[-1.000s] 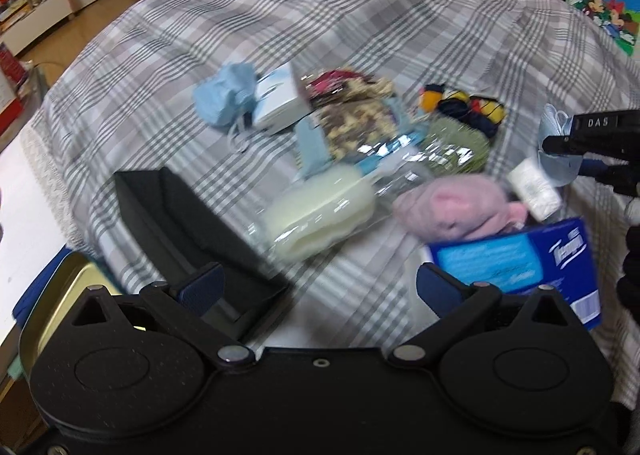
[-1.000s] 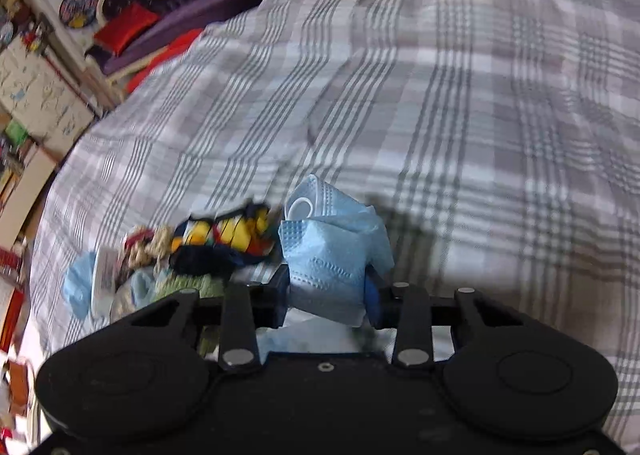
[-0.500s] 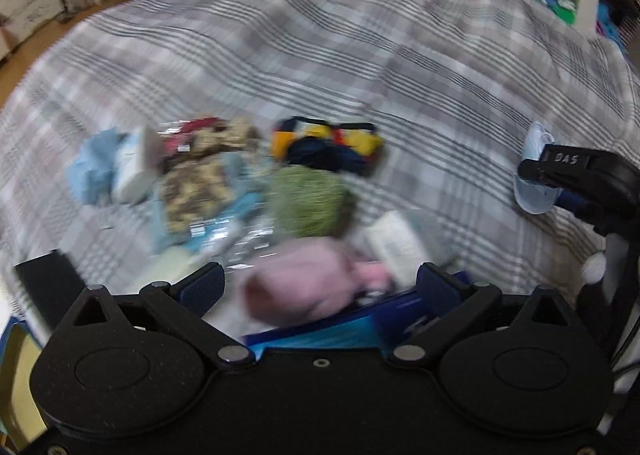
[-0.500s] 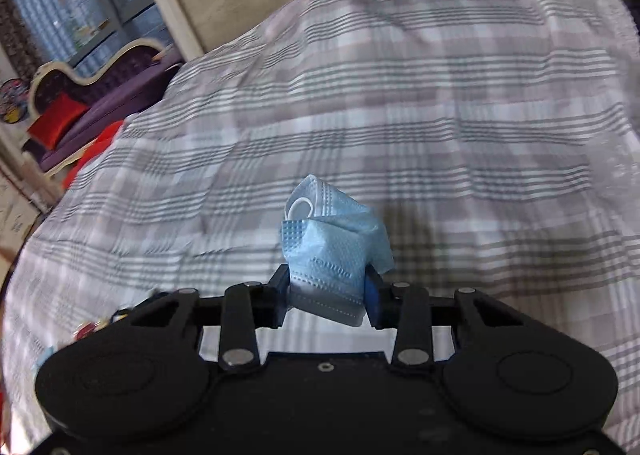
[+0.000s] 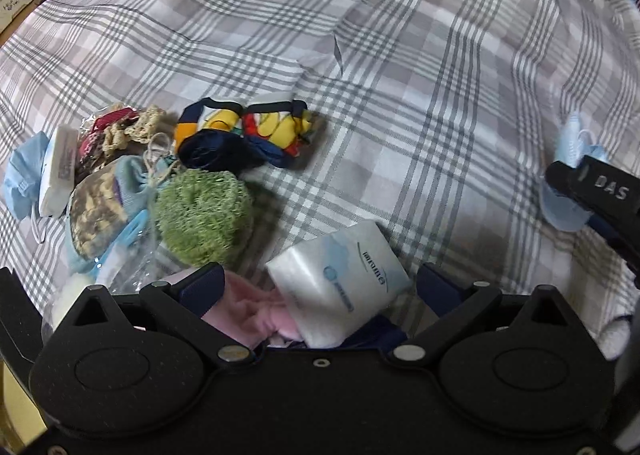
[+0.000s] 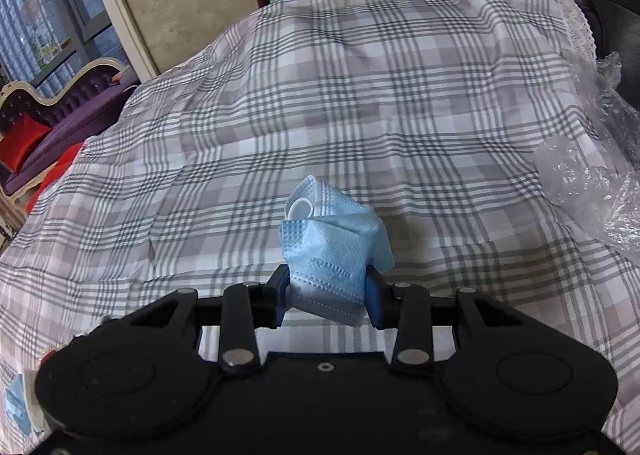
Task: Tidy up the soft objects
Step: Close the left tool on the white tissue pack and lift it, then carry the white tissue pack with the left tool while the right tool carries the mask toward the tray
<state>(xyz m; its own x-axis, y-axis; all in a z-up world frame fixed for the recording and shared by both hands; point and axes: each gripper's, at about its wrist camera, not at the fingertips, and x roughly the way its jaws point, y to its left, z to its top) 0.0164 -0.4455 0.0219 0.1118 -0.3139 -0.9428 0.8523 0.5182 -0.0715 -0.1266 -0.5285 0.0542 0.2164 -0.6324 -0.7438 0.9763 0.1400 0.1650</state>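
Soft daylight, mild motion blur, strong fisheye bending at edges.

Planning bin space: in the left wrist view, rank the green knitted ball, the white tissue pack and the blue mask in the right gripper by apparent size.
1. green knitted ball and white tissue pack: look alike, and the pack is nearer, so unranked.
2. blue mask, smallest, partly hidden by the right gripper.

The plaid bedcover [image 6: 360,103] is matt woven cloth. The blue face mask [image 6: 334,251] is embossed nonwoven fabric. At eight o'clock in the left view, a fuzzy green knit ball [image 5: 204,211]; the tissue pack [image 5: 340,287] below it is glossy plastic.
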